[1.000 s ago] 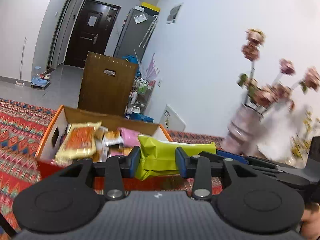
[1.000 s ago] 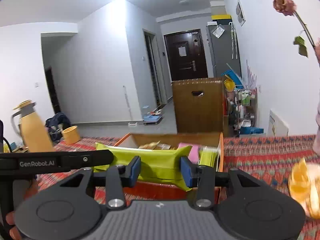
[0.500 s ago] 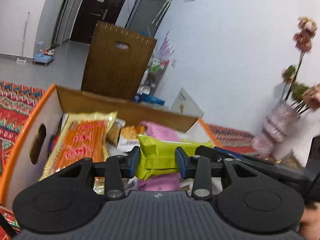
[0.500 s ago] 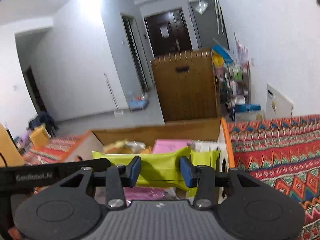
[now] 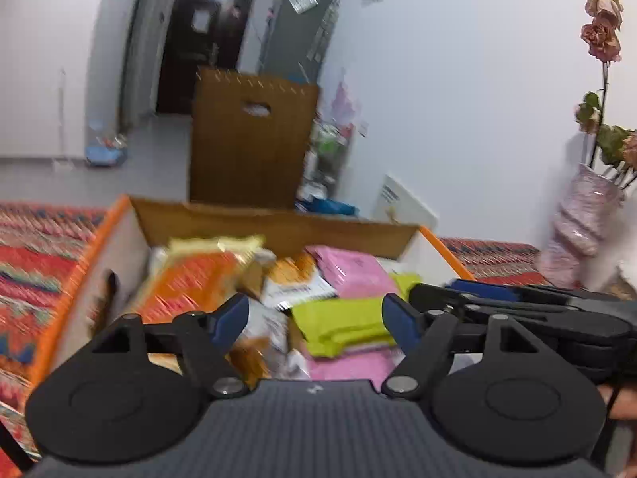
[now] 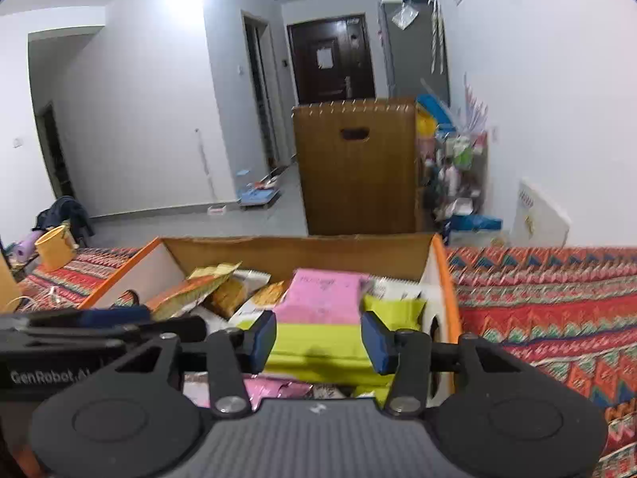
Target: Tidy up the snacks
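Observation:
An orange-edged cardboard box (image 5: 99, 239) holds several snack packs: an orange one (image 5: 191, 279), pink ones (image 5: 350, 267) and a lime-green pack (image 5: 342, 322). My left gripper (image 5: 314, 314) is open above the box, its jaws wide apart and clear of the green pack. My right gripper (image 6: 318, 336) is open too; the green pack (image 6: 318, 342) lies between its blue pads on the pink packs (image 6: 322, 294). The right gripper's body shows in the left wrist view (image 5: 517, 306).
The box (image 6: 442, 279) stands on a red patterned cloth (image 6: 557, 310). A pink vase with dried flowers (image 5: 581, 215) stands to the right. A brown bin (image 6: 358, 167), a shelf of clutter and a dark door lie behind.
Both grippers moved forward over the box and opened. The lime-green pack they held together has dropped onto the snacks inside.

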`<state>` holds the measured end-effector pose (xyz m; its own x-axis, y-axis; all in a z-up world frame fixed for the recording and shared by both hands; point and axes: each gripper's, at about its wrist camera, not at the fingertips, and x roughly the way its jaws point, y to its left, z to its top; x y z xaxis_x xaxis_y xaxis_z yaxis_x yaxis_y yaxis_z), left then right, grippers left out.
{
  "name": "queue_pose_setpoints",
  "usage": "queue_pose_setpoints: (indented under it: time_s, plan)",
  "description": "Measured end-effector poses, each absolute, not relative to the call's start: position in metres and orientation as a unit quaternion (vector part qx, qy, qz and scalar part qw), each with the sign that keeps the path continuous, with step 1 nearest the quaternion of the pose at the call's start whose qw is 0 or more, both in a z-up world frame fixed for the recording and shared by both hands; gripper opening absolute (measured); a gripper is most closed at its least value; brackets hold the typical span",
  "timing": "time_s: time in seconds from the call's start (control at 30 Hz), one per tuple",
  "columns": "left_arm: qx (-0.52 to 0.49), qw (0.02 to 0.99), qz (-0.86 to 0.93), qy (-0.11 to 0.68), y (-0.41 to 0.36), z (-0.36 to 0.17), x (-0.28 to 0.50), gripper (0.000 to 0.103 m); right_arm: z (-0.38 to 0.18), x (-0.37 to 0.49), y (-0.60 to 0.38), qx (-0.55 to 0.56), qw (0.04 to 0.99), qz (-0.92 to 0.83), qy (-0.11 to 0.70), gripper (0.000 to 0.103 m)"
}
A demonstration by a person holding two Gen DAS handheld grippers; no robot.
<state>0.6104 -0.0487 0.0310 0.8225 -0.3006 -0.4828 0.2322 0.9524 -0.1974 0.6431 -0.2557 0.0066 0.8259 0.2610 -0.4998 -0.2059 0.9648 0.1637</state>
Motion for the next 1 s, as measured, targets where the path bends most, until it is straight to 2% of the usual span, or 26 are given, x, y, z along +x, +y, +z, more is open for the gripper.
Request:
queue_pose_setpoints:
  time_s: [0.03, 0.1, 0.17, 0.23, 0.3, 0.4, 0.57, 0.8, 1.0]
  plan:
    - [-0.058, 0.956, -0.137, 0.253, -0.049, 0.036, 0.606, 0.077, 0.012, 0.640, -0.256, 0.042, 0.956, 0.121, 0.264, 0.047]
    - [-0.052, 0.964, -0.118, 0.233, -0.046, 0.048, 0.593, 0.086, 0.024, 0.626, -0.260, 0.034, 0.963, 0.109, 0.245, 0.053]
    - [-0.054, 0.970, -0.108, 0.213, -0.040, 0.062, 0.575, 0.089, 0.037, 0.611, -0.267, 0.033, 0.966, 0.107, 0.234, 0.067]
    - [-0.047, 0.971, -0.107, 0.208, -0.036, 0.076, 0.560, 0.089, 0.052, 0.597, -0.276, 0.039, 0.968, 0.100, 0.228, 0.073]
    - [-0.040, 0.975, -0.100, 0.194, -0.032, 0.093, 0.541, 0.091, 0.071, 0.578, -0.284, 0.041, 0.971, 0.093, 0.217, 0.088]
    - [-0.028, 0.980, -0.098, 0.169, -0.026, 0.117, 0.506, 0.094, 0.096, 0.541, -0.287, 0.032, 0.977, 0.092, 0.190, 0.100]
    - [-0.021, 0.986, -0.101, 0.133, -0.016, 0.146, 0.428, 0.103, 0.125, 0.467, -0.289, 0.007, 0.983, 0.095, 0.156, 0.103]
    - [-0.020, 0.987, -0.099, 0.128, 0.001, 0.156, 0.307, 0.103, 0.144, 0.343, -0.283, -0.010, 0.987, 0.111, 0.112, 0.103]
    - [-0.018, 0.990, -0.092, 0.103, 0.017, 0.142, 0.206, 0.103, 0.135, 0.235, -0.284, -0.007, 0.990, 0.121, 0.078, 0.103]
